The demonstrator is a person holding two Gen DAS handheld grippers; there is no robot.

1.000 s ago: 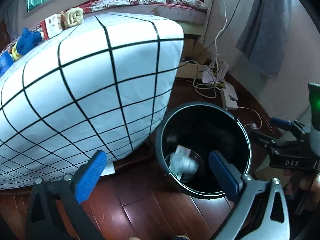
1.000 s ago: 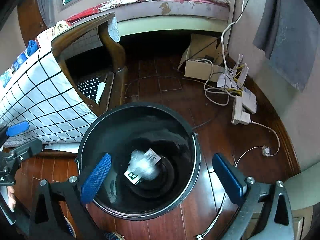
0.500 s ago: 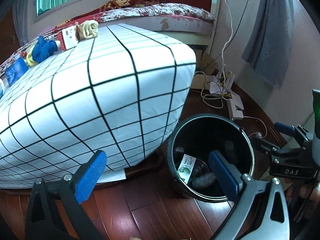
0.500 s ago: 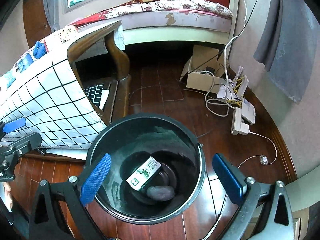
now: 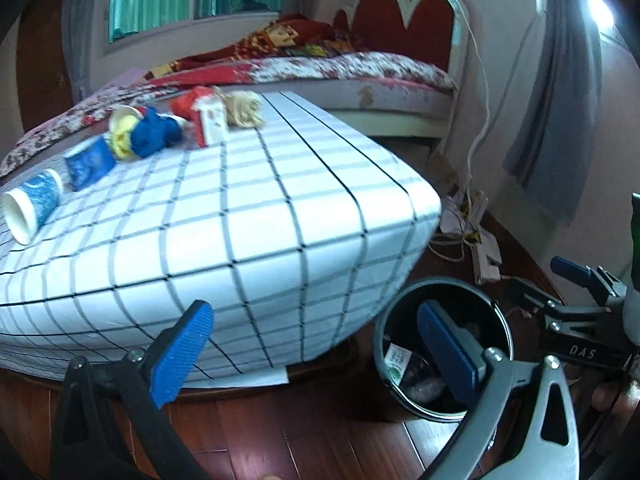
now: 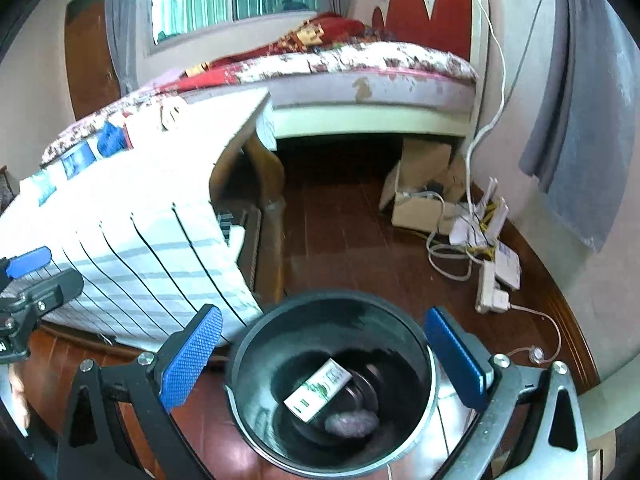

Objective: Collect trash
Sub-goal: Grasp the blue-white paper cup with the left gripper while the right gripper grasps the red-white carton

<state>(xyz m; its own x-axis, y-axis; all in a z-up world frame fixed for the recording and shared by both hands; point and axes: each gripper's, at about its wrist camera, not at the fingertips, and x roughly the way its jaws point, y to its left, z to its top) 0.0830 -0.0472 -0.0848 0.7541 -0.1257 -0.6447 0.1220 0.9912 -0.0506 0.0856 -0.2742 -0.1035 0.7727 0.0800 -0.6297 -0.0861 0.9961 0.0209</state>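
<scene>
Two grippers, both with jaws spread and nothing between the blue pads. In the right wrist view the right gripper [image 6: 324,354] sits at the bottom of the frame, directly over the black bin [image 6: 416,436]. At the bin's bottom, lower centre, lie a white-and-green carton [image 6: 318,389] and a grey wad [image 6: 352,424], touching or nearly so.

In the left wrist view the left gripper [image 5: 316,350] fills the bottom of the frame, with the same bin at lower right, partly behind its right pad. Above, across the middle, spreads the table [image 5: 240,216] under a checked cloth.

On the cloth at upper left the remaining trash lies in a loose row: a paper cup [image 5: 30,208] on its side at the left edge, a blue wrapper [image 5: 90,162] beside it, a blue-and-yellow crumple [image 5: 148,134], a red-and-white carton [image 5: 204,120] and a tan knot [image 5: 242,110] farthest along. Beyond, at the top of the frame, is the bed [image 5: 360,68].

By my reading a drop-off is done and the fetching step comes round again. The next move calls for lifting a gripper from the bin up to the tabletop, lining the open jaws on one piece, probably a near one, and closing on it.
</scene>
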